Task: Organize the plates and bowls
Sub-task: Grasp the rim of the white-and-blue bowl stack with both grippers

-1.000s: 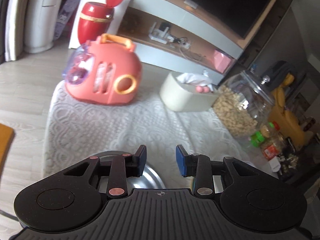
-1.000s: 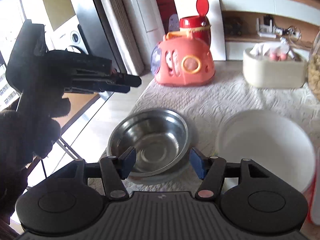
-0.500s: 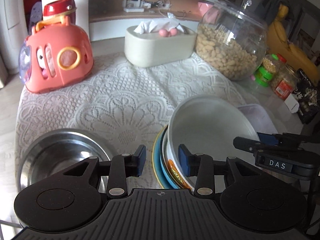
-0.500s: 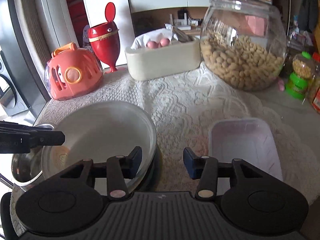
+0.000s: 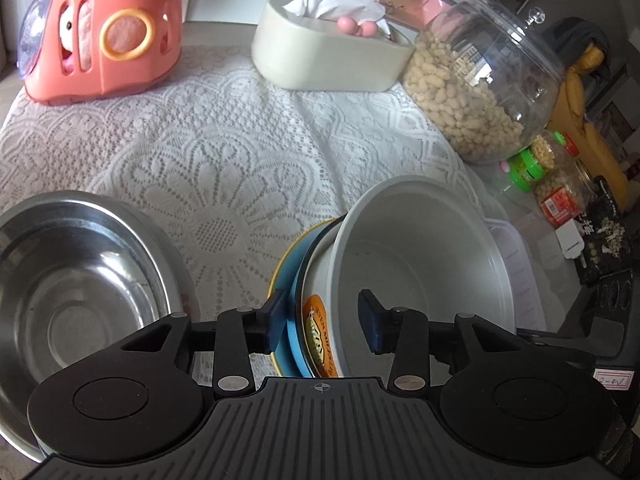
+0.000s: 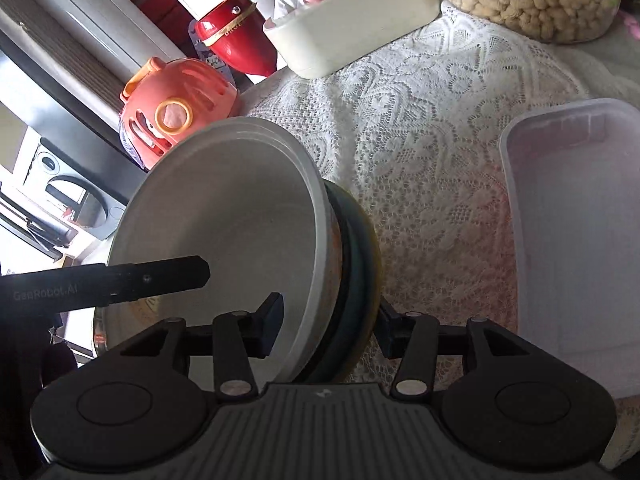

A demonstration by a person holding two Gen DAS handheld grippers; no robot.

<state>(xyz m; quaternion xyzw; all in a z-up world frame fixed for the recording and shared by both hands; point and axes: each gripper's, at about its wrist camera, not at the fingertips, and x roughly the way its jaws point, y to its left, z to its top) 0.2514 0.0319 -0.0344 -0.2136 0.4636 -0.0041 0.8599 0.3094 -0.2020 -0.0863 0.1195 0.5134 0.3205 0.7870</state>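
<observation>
Two spread tools, left (image 5: 322,322) and right (image 6: 328,330), straddle opposite rims of the smooth white bowl (image 5: 420,256) stacked on plates (image 5: 286,280).

Each gripper is matte black plastic. The left gripper (image 5: 323,322) has a ribbed grey-black centre plate with a small crosshair mark, flanked by two round housings with raised discs. Two angled link arms carry silver rivets, and the fingers (image 5: 276,318) end in dark blue pads. The right gripper (image 6: 330,328) has the same build. In the right wrist view, the left gripper's side (image 6: 120,282) bears faint "GenRobot.AI" lettering and a small screw.
</observation>
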